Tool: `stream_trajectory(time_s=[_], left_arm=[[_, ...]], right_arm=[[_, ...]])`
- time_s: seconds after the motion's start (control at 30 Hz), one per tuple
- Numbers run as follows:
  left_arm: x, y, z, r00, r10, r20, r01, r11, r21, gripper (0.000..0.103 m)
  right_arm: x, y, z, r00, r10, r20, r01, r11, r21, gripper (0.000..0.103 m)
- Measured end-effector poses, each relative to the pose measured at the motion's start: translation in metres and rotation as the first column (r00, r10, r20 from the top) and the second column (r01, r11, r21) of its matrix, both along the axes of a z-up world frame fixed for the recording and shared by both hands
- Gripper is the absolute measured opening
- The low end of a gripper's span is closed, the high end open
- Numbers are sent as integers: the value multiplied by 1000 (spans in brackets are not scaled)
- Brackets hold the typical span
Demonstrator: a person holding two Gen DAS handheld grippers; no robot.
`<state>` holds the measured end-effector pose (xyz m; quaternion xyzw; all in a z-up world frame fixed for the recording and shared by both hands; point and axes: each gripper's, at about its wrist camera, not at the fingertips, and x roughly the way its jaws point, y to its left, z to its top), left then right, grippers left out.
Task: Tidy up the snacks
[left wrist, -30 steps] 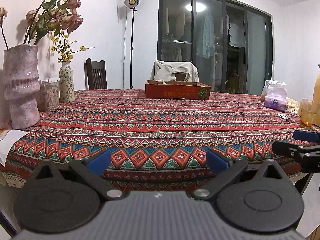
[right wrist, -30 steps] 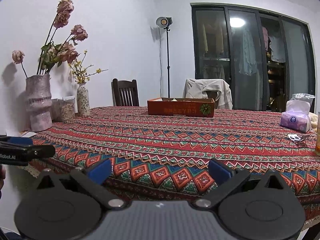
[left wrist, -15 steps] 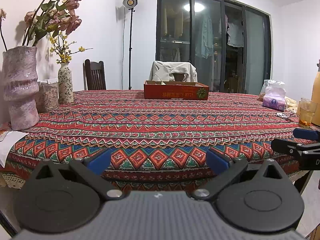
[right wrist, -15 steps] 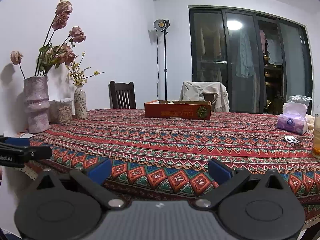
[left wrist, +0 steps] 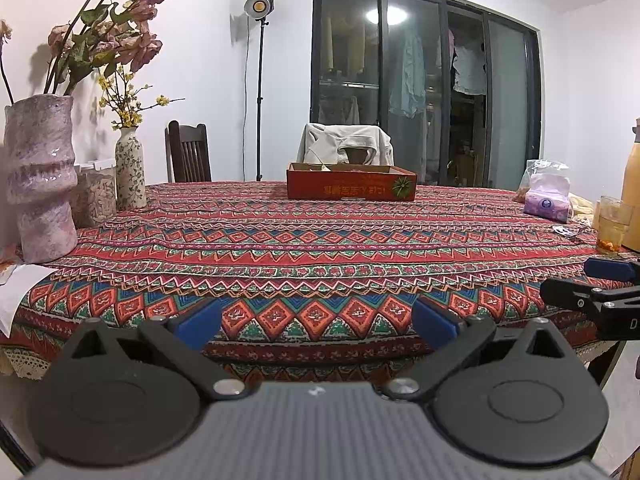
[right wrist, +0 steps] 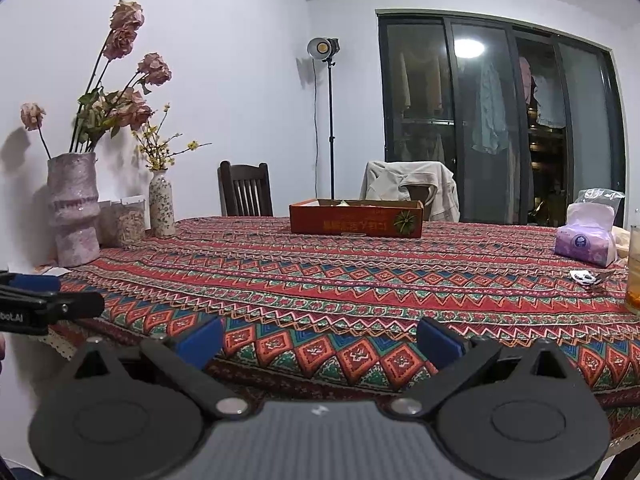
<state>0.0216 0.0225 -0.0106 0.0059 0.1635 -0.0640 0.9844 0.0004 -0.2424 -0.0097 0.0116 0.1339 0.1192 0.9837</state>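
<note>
Covering table: patterned red cloth [left wrist: 320,248], reaching the near edge under both grippers.
Door: dark glass sliders [left wrist: 424,88] behind the far side, clothes hanging inside.
Chairs: one dark wooden [left wrist: 188,156], one draped with a pale jacket [left wrist: 344,146], both at the far edge.
Big vase: pink, mottled [left wrist: 40,176], far left, holding dried roses.
Box: shallow red tray [left wrist: 351,187], far centre of the cloth, well apart from both grippers; pale things lie inside, too small to tell.
Left gripper [left wrist: 316,322]: fingers spread wide, holding nothing, hanging at the near edge.
Right gripper [right wrist: 320,338]: fingers likewise spread, holding nothing, beside the left one.
Tissues: purple pack [right wrist: 586,240], right side.
Small vase: floral [left wrist: 130,168], yellow sprigs.
Glass: amber drink [left wrist: 612,224], far right.
</note>
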Motion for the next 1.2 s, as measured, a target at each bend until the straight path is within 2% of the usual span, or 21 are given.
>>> stream_trajectory(time_s=[1.2], left_arm=[[-6,4,9,999,-21,31,21,1000,12,103]], right_arm=[[-4,-1,5,1000,-3,27,4,1000,-15,103]])
